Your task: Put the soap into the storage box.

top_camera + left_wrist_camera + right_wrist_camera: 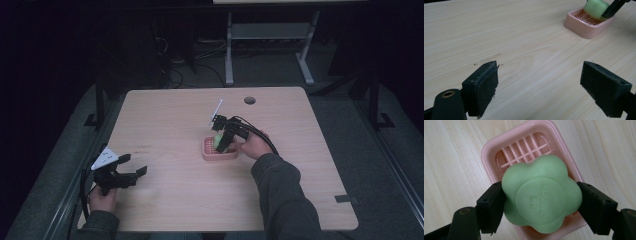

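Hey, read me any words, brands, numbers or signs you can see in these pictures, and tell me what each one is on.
Green soap, held by the right gripper over the pink soap dish: raised lettering inside a round stamp, too faint to read for certain.
Grey plate on top of the left gripper: small dark marks, too small to read.
Table: no writing that I can make out.

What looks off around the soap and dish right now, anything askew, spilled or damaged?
Nothing stands out. The right gripper holds the green soap squarely over the pink soap dish, which sits flat and looks intact. The left gripper is open over bare table.
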{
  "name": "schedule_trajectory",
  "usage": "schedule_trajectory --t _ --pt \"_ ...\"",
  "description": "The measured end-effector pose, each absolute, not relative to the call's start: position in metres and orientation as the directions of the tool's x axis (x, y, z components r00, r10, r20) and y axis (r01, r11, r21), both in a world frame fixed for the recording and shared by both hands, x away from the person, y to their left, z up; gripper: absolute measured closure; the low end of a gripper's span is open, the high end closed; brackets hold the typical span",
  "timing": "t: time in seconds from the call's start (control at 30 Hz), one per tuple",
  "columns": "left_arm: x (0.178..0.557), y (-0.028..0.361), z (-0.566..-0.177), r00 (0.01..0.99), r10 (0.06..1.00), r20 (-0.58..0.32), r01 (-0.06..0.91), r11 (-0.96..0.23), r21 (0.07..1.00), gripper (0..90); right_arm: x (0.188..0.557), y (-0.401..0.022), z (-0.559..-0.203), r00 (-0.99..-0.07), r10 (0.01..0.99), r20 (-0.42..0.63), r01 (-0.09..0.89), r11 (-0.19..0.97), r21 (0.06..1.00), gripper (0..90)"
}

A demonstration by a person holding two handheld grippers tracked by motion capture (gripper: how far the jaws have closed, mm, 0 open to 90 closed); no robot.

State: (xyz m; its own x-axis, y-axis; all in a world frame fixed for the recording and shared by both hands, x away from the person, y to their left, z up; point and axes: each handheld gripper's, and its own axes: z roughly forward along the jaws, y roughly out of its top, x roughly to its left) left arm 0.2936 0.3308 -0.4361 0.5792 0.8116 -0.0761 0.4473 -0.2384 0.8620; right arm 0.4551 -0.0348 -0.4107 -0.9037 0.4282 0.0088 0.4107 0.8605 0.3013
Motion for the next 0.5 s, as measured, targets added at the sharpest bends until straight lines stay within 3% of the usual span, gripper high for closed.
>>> schedule_trajectory --t 0.5 --pt "0.2937 0.3319 -0.4353 0.579 0.812 -0.074 0.448 -0.242 0.861 14.4 0.4536 -0.0260 -0.4156 -0.911 0.413 -0.017 0.390 0.872 0.297 21.4"
